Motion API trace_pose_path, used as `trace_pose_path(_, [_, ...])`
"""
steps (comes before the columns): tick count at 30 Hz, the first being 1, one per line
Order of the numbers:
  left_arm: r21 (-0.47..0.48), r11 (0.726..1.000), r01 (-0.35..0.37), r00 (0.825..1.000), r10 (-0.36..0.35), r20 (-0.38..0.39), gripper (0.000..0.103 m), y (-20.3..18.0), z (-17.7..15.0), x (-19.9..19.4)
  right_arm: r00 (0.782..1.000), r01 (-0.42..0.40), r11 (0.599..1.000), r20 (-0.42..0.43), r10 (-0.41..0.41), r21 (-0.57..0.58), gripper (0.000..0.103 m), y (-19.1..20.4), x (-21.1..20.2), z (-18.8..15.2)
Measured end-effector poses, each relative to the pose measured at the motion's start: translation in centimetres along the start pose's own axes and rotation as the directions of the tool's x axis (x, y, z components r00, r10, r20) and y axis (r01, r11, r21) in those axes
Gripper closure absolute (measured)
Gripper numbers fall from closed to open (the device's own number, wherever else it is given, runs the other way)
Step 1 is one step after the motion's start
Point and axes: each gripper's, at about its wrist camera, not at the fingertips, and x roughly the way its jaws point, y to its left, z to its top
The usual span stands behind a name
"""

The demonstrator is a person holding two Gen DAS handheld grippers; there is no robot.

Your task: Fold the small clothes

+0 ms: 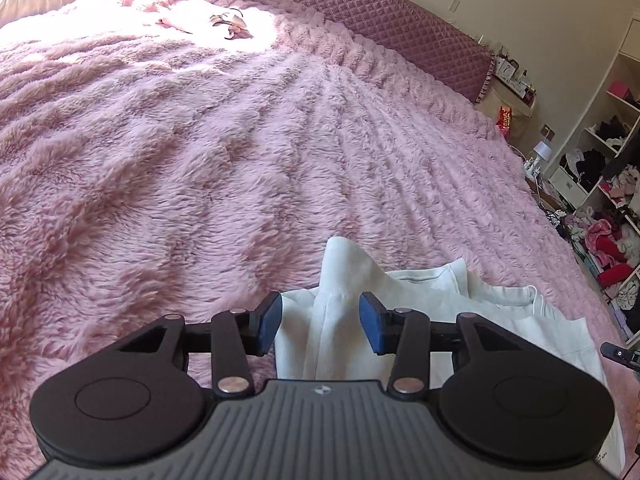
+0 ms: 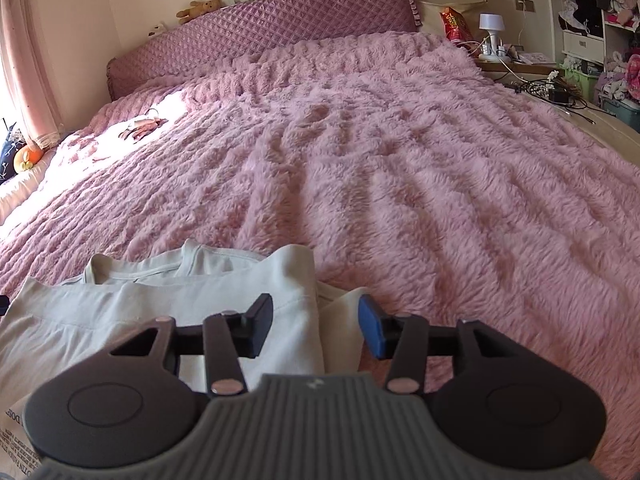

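Observation:
A white garment [image 1: 432,292] lies partly folded on the near edge of a pink fluffy blanket [image 1: 200,160]. In the left wrist view a raised fold of it peaks between the blue pads [image 1: 372,326] of my left gripper [image 1: 320,322]. That gripper is open, with small gaps on both sides of the cloth. In the right wrist view the same white garment [image 2: 160,300] shows its neckline and a folded-over edge. My right gripper [image 2: 316,330] is open over that edge, its pads [image 2: 370,330] apart from the cloth. The garment's near part is hidden under both grippers.
The pink blanket [image 2: 400,160] covers the whole bed up to a quilted purple headboard [image 2: 280,24]. Small pale items [image 1: 230,24] lie in a sunlit patch far off. A nightstand with a lamp [image 2: 491,32], cables and cluttered clothes shelves [image 1: 608,200] stand to the right.

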Motion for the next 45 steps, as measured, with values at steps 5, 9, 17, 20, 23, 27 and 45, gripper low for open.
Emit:
trace_pose_path(5, [0.034,0.999,0.042,0.998,-0.044,0.036,0.084,-0.6,-0.2,1.4,0.999,-0.013,1.000,-0.031,0.013,0.011,0.096,-0.3,2.2,-0.5])
trace_pose_path(9, [0.044,0.997,0.062,0.986,-0.067,0.151,0.092,-1.6,-0.4,-0.2,1.000,-0.021,1.000,-0.011,0.021,-0.001,0.103,-0.4,2.2,-1.1])
trace_pose_path(17, [0.047,0.986,-0.162,0.987,0.161,0.026,0.080,-1.7,-0.8,2.9,0.999,0.034,0.999,-0.027,-0.033,0.032,0.103,-0.7,2.3,-2.2])
trace_pose_path(20, [-0.043,0.989,-0.140,0.990,0.141,0.016,0.074,-1.1,-0.4,1.5,0.998,0.048,0.998,-0.047,-0.046,0.049,0.092,-0.7,1.9,-2.3])
trace_pose_path(23, [-0.066,0.997,-0.040,0.998,0.044,0.054,0.068,-0.3,-0.4,-2.5,1.000,-0.017,0.996,-0.013,0.018,0.083,0.072,-1.2,-1.4,-2.1])
trace_pose_path(27, [-0.065,0.993,0.096,0.993,-0.091,0.080,0.056,1.2,-2.6,-9.4,0.989,-0.148,0.985,-0.015,0.150,0.087,0.071,-2.0,-7.4,-3.6])
trace_pose_path(45, [-0.107,0.984,0.144,0.985,-0.152,-0.078,0.052,4.1,-12.2,-12.9,0.979,-0.094,0.987,-0.168,0.115,0.128,0.052,-2.8,-12.0,-12.5])
